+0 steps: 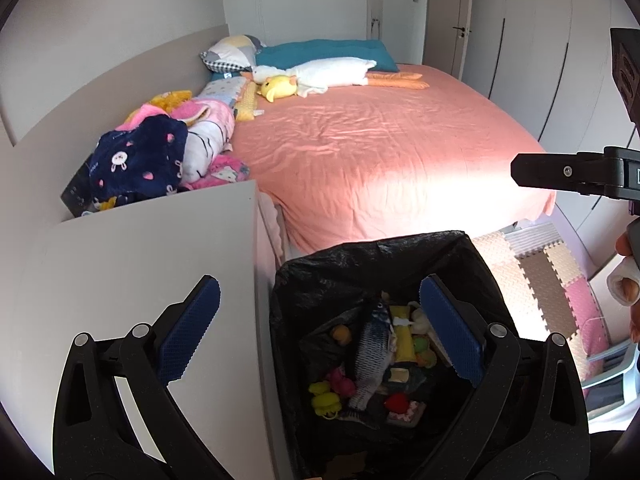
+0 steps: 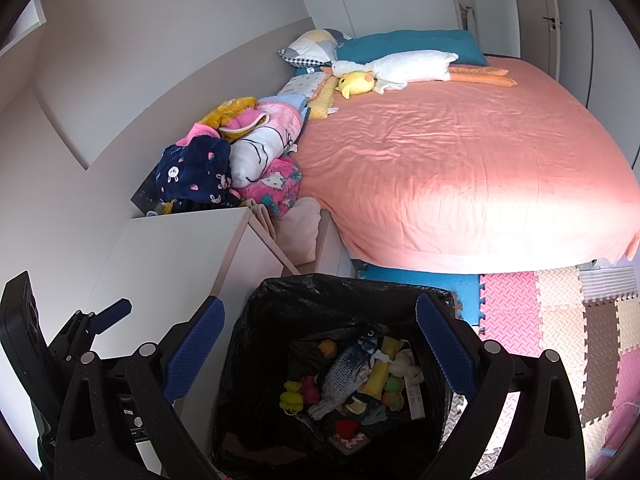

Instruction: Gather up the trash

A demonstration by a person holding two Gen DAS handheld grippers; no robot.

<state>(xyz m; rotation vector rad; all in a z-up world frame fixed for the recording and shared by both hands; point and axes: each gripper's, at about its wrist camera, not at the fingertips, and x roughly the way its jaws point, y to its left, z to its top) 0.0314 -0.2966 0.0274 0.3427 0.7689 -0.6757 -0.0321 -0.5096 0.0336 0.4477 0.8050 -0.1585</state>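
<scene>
Trash bin (image 2: 340, 360) already holds toys; both hand-held grippers, left (image 1: 316, 332) and right (image 2: 320, 344), hang released and empty above it; risk: snagging the black liner (image 2: 280, 296).

One bin (image 2: 400, 300), one bed (image 2: 480, 160), one toy fish (image 2: 344, 376), two plush birds (image 2: 400, 66), two pillows (image 2: 316, 46).

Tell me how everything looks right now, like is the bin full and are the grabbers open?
left gripper: open, holding nothing, above the bin.
right gripper: open, holding nothing, above the bin.
trash bin: black liner, uncovered, partly filled.
toy fish: lying on top of the pile inside the bin.
bed: pink sheet, made, a bit wrinkled.
white goose plush: lying flat on the bed.
folded blankets: piled beside the bed.
door: looks closed.
</scene>
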